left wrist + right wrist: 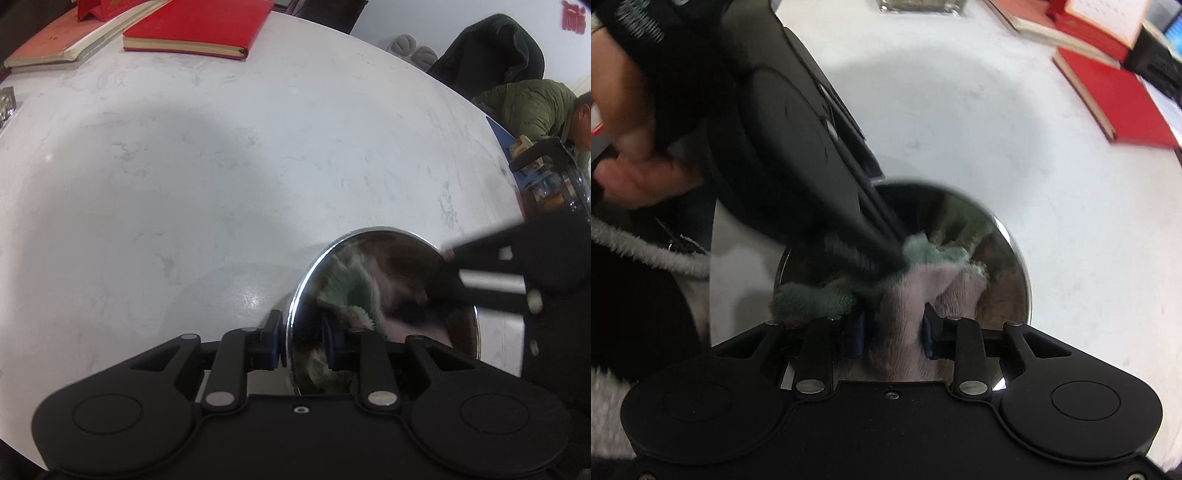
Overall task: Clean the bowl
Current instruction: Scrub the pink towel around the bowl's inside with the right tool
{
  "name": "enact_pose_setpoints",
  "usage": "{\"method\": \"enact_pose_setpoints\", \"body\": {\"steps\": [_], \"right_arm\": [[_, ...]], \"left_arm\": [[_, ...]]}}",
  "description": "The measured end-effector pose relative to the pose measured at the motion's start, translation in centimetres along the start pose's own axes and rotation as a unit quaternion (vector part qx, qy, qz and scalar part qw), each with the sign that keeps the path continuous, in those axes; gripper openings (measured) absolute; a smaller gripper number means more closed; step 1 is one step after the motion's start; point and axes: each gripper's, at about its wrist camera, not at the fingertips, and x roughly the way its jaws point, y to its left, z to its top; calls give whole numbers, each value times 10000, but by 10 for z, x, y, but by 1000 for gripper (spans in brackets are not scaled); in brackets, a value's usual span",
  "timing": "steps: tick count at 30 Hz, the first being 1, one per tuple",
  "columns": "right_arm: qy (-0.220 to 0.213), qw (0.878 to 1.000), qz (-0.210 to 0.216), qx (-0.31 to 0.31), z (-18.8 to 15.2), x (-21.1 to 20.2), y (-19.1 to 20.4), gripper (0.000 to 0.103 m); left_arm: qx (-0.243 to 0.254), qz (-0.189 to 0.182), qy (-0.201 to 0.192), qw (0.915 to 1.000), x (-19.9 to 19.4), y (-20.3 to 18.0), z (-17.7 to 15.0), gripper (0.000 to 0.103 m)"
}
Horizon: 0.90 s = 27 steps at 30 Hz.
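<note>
Nearest, the right tongs pinch a pink-and-green cloth down inside the steel bowl to wipe it, while the left tongs clamp the bowl's rim, apparently steadying it on the white counter, red books lying beyond.

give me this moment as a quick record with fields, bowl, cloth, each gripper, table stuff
bowl: shiny steel bowl on the white marble table, near its front edge
cloth: fluffy green and pink cloth, down inside the bowl
left gripper: left gripper, jaws clamped over the bowl's rim, one inside and one outside
right gripper: right gripper, jaws shut on the cloth, pointing down into the bowl
other items: red notebook at the far side of the table
task stage: bowl being wiped
</note>
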Motion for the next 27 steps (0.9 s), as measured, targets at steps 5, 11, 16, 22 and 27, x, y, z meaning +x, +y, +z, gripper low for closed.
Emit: {"method": "enact_pose_setpoints", "body": {"steps": [5, 11, 16, 22, 27], "right_arm": [[89, 9998, -87, 148, -2, 2, -7, 26], [146, 9986, 466, 195, -6, 18, -5, 30], [-29, 9999, 54, 115, 6, 27, -5, 28], [216, 9995, 165, 178, -4, 33, 1, 30], [108, 9985, 497, 221, 5, 41, 17, 29]], "left_arm": [[-29, -13, -2, 10000, 0, 2, 0, 21], [-39, -23, 13, 10000, 1, 2, 0, 22], [-2, 47, 18, 10000, 1, 1, -1, 22], [-79, -35, 57, 9999, 2, 3, 0, 23], [-46, -6, 67, 10000, 2, 2, 0, 25]]}}
